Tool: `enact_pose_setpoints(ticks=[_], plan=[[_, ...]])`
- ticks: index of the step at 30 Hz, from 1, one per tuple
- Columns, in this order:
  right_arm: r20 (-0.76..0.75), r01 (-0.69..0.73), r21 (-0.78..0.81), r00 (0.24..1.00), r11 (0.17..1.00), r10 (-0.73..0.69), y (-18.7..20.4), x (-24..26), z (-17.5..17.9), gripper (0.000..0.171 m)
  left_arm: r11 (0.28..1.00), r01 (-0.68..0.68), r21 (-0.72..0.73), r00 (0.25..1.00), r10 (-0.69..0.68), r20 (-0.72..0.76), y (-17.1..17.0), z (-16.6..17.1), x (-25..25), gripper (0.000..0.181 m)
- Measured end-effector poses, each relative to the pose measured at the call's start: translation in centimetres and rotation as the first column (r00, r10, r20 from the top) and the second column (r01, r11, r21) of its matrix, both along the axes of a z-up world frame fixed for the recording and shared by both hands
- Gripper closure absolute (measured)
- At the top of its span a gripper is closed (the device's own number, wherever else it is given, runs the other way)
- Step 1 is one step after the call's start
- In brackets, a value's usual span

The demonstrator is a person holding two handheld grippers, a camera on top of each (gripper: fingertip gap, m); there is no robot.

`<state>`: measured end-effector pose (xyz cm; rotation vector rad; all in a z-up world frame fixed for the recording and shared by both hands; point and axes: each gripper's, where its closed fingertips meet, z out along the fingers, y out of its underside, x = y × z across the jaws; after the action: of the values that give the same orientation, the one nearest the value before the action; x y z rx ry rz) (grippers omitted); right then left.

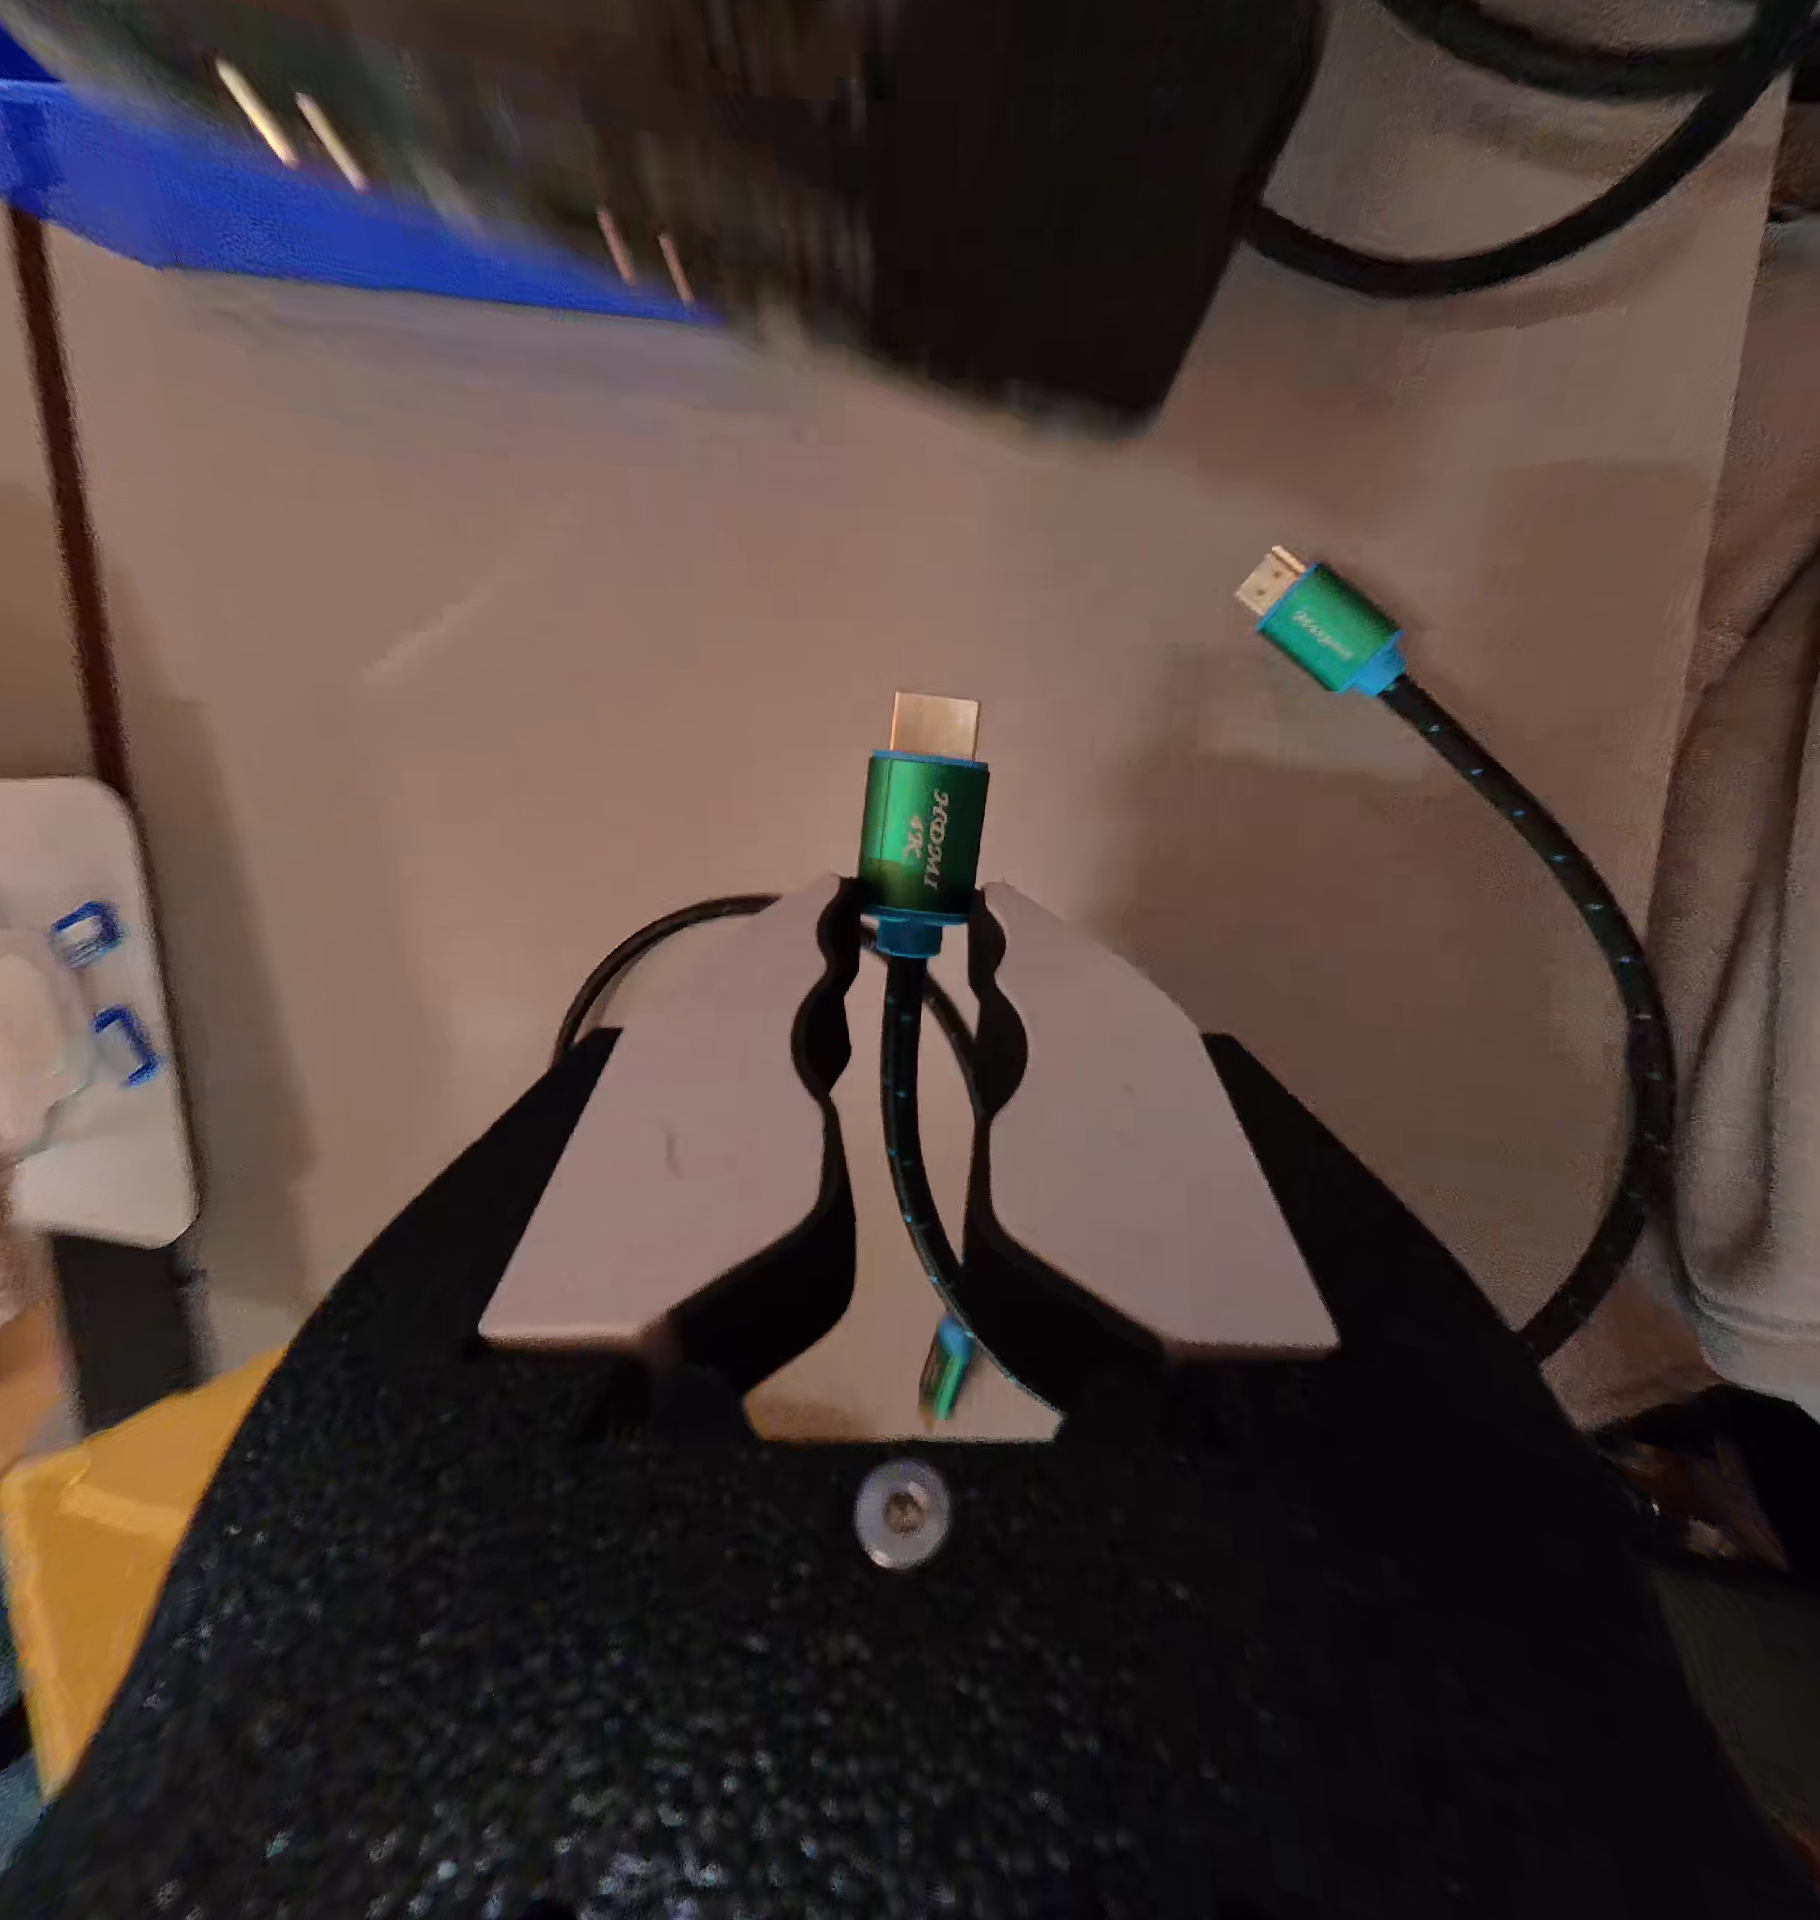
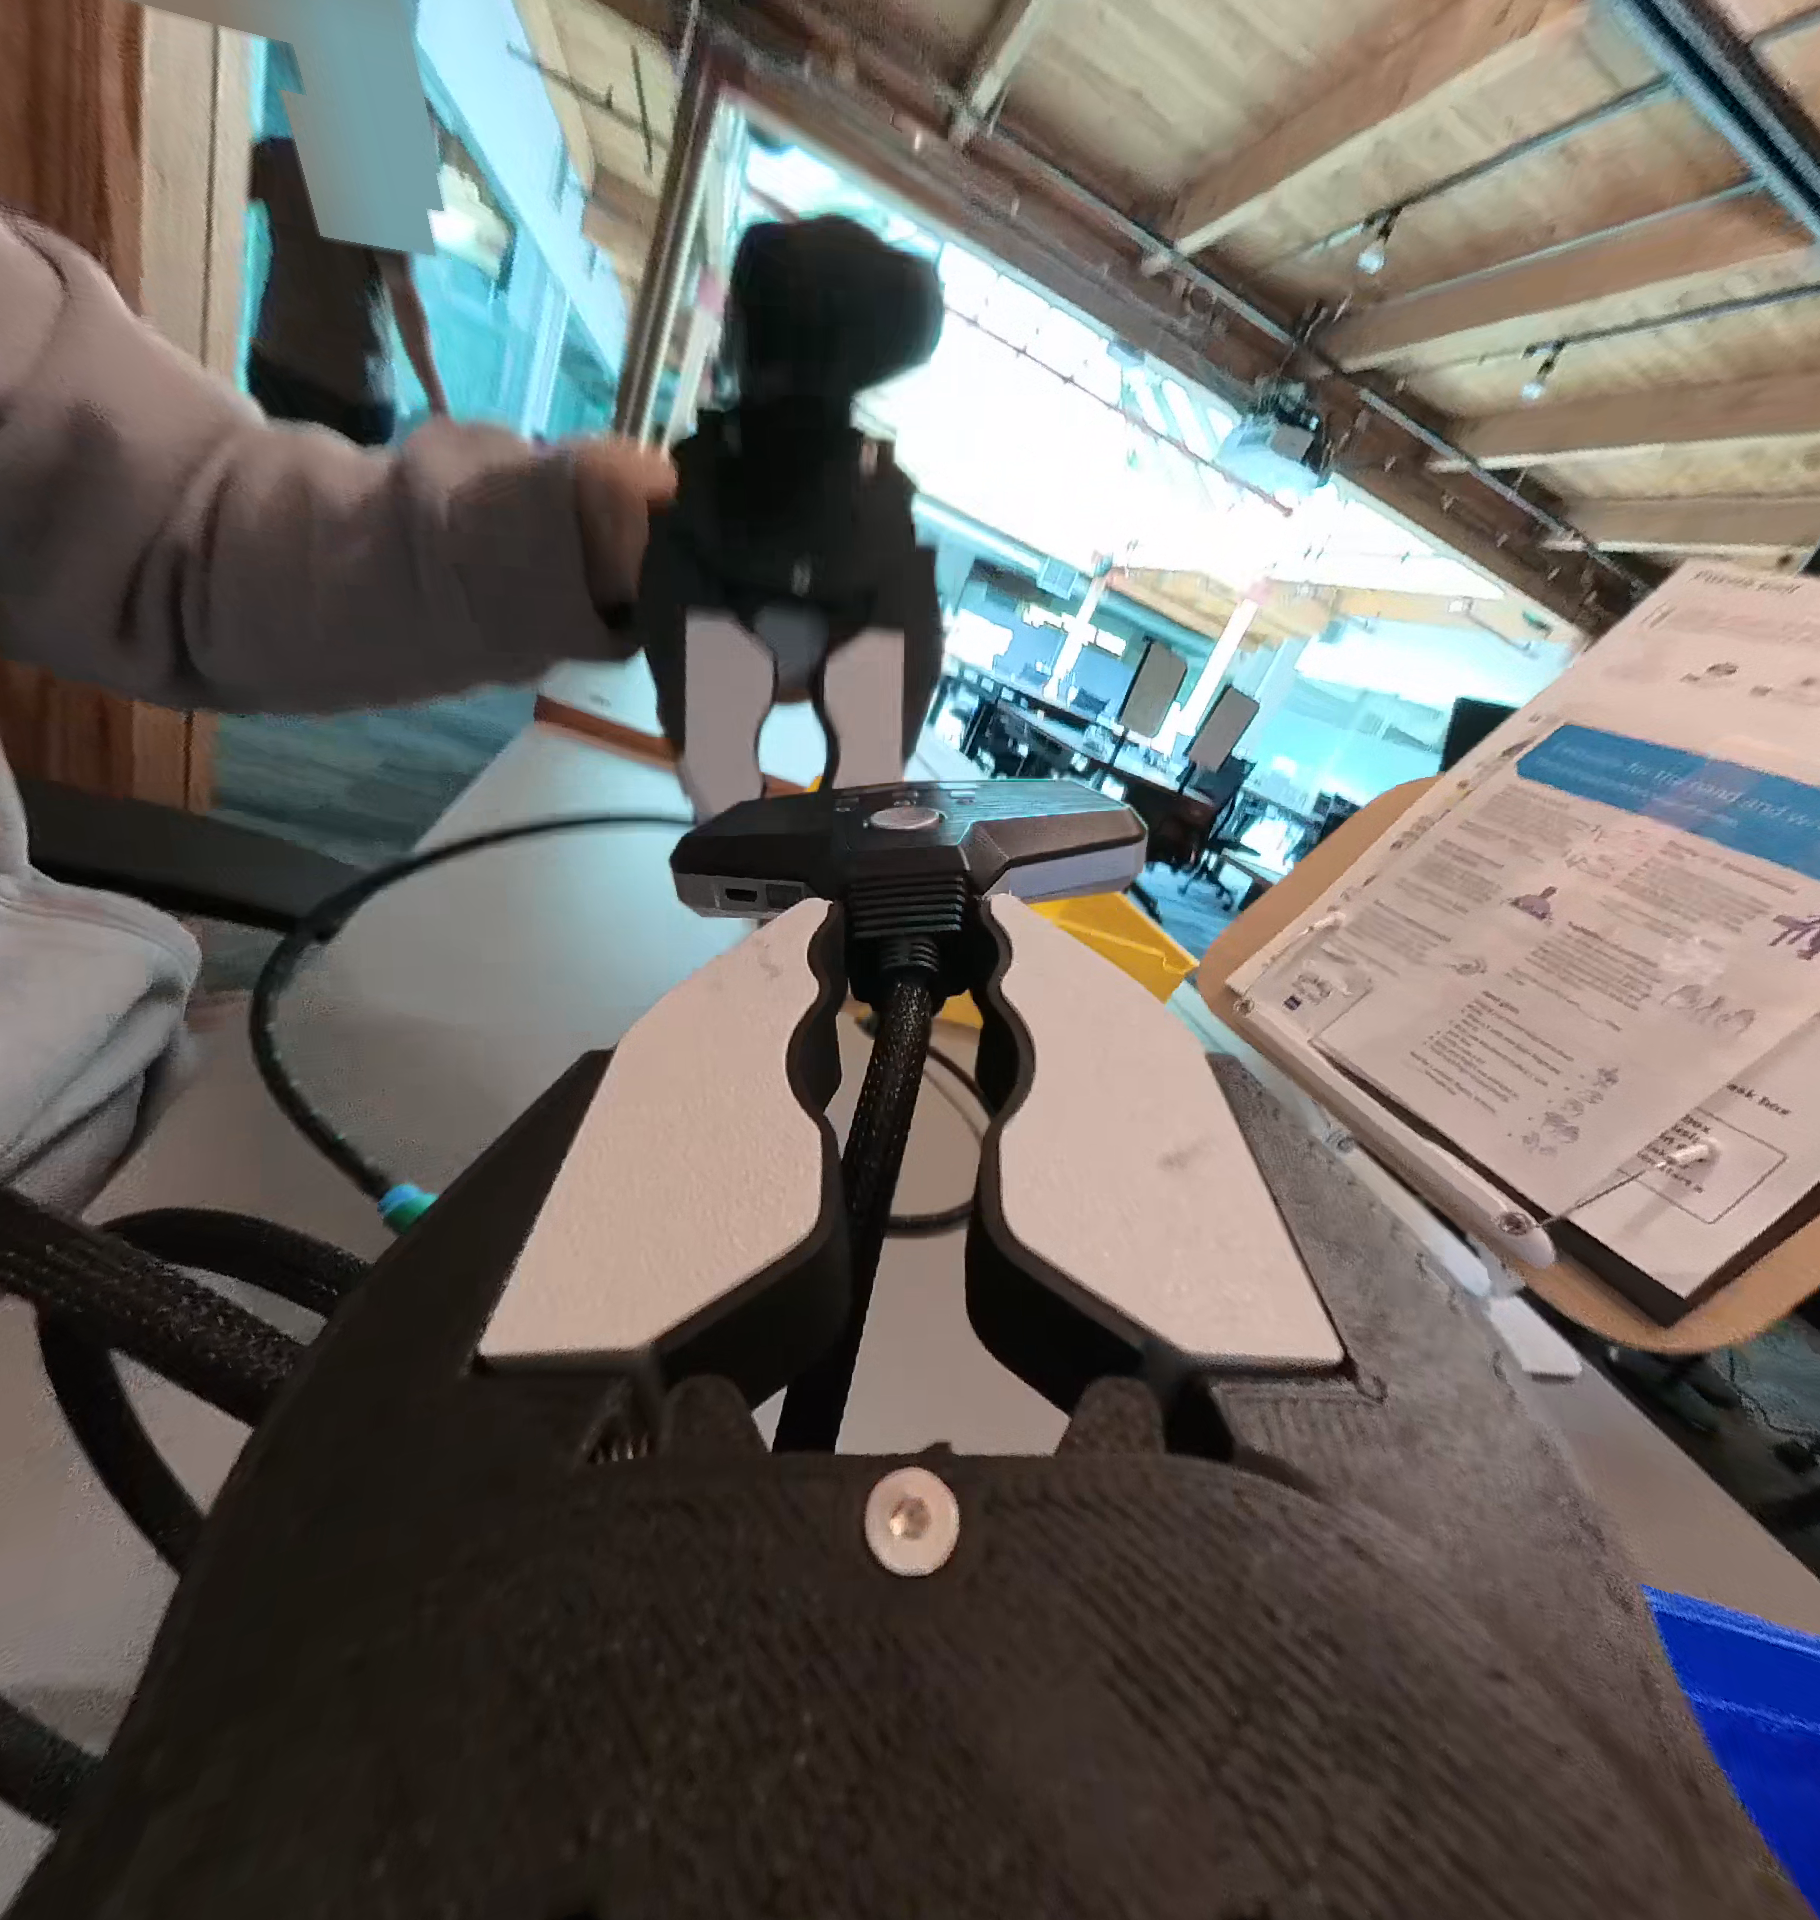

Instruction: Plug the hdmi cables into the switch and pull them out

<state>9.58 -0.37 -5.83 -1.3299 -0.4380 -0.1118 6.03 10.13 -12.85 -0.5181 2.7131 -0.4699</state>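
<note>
Open-plan office: rows of desks (image 2: 1082, 717), chairs.

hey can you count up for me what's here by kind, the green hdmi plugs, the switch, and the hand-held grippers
Green HDMI plugs: 3, one gripped, one lying loose to its right, one seen low between the fingers
Switch: 1
Hand-held grippers: 2, left hand-held gripper, right hand-held gripper
Total: 6

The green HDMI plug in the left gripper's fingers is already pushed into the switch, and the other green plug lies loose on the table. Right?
Not quite. In the left wrist view the green HDMI plug sits in the left gripper with its gold tip bare, plugged into nothing. The right gripper holds the switch apart from it. The other green plug does lie loose on the table.
</note>
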Motion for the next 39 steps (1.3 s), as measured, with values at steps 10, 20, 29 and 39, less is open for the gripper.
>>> enact_pose_setpoints(ticks=[10,20,29,39], plan=[[-0.051,-0.002,0.085,0.999,0.996,0.006,-1.7,1.1,0.5,0.149,0.943,0.055,-0.327,0.994,-0.021,0.107,-1.2,-11.0,2.8,0.161],[-0.063,-0.005,0.085,0.998,0.996,0.011,-1.5,1.3,0.2,0.149,0.941,0.054,-0.333,0.997,-0.033,0.071,-2.0,-12.9,3.2,0.159],[-0.072,-0.014,0.073,0.997,0.997,0.02,-0.9,1.2,-0.1,0.149,0.939,0.007,-0.345,0.999,0.012,0.052,-1.8,-12.9,3.4,0.161],[-0.081,-0.01,0.06,0.997,0.998,0.015,-0.7,1.2,-0.3,0.149,0.921,-0.17,-0.351,0.983,0.183,0.006,-0.9,-12.2,3.6,0.161]])
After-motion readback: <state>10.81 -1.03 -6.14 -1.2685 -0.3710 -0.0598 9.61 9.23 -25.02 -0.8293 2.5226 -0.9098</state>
